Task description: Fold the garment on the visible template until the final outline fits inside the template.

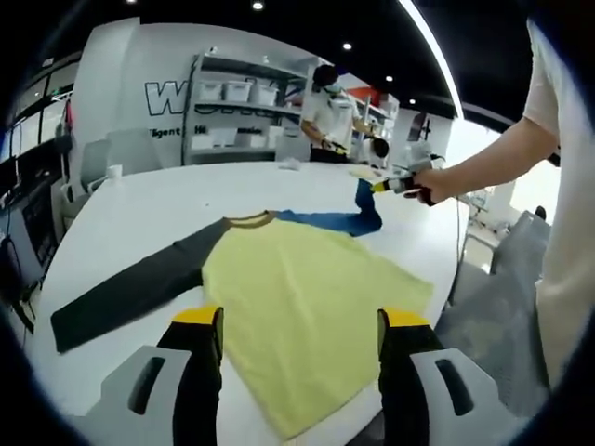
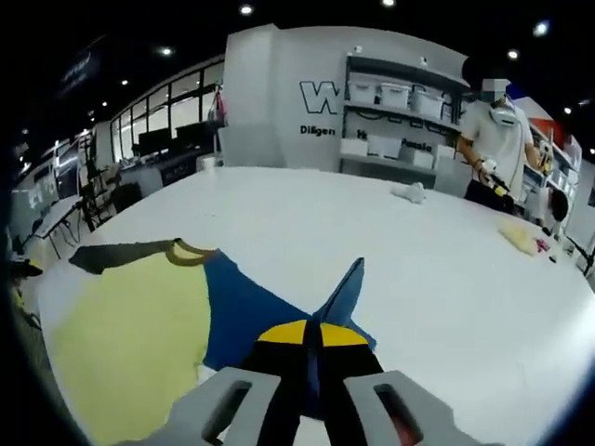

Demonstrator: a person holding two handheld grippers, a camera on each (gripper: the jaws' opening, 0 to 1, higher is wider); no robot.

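Yellow garment (image 1: 307,297) lies flat, blue sleeve (image 1: 358,218) lifted.

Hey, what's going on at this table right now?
A person is folding a long-sleeved shirt on a white table. The right gripper is shut on the blue sleeve and holds its end up off the table. The left gripper is open, hovering over the yellow body. The dark sleeve lies flat, not yet folded.
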